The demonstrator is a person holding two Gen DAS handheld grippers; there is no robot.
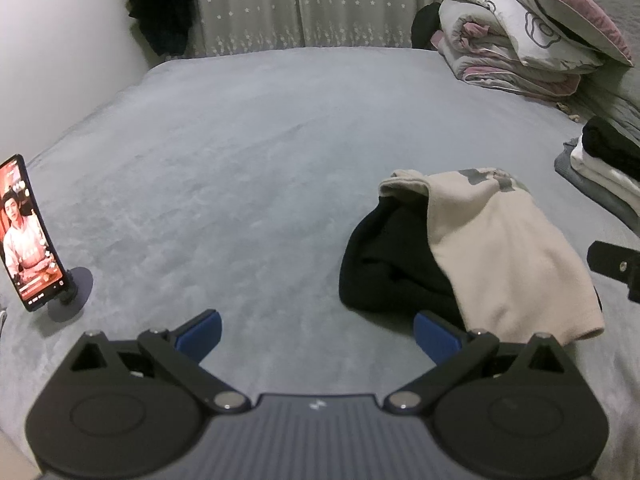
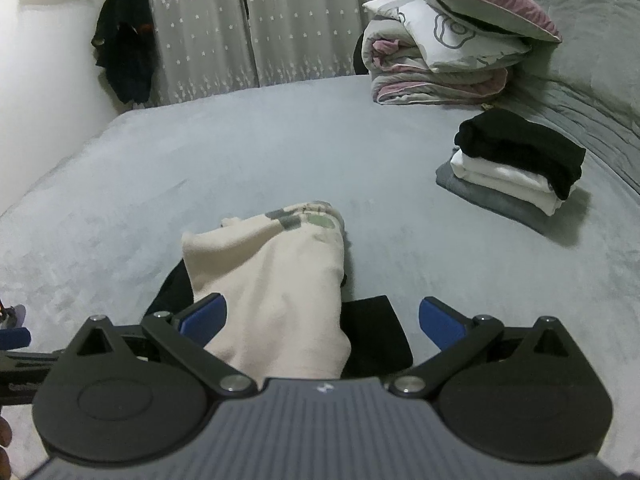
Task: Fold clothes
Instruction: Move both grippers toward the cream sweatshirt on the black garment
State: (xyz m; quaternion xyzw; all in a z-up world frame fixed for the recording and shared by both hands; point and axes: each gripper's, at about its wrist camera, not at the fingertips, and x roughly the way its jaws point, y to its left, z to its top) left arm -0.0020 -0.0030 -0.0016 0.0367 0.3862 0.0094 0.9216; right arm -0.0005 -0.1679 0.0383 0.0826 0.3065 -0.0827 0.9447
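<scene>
I hold my left gripper [image 1: 318, 334] and right gripper [image 2: 323, 318] with jaws wide apart and empty over the grey plush bed [image 1: 240, 160], because the crumpled cream cotton garment [image 2: 276, 280], draped over a black one [image 1: 392, 264], waits unfolded just ahead.

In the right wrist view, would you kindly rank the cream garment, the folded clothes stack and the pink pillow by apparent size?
1. cream garment, though it lies nearest the camera, which inflates it.
2 and 3. folded clothes stack and pink pillow look about alike; unranked.
</scene>
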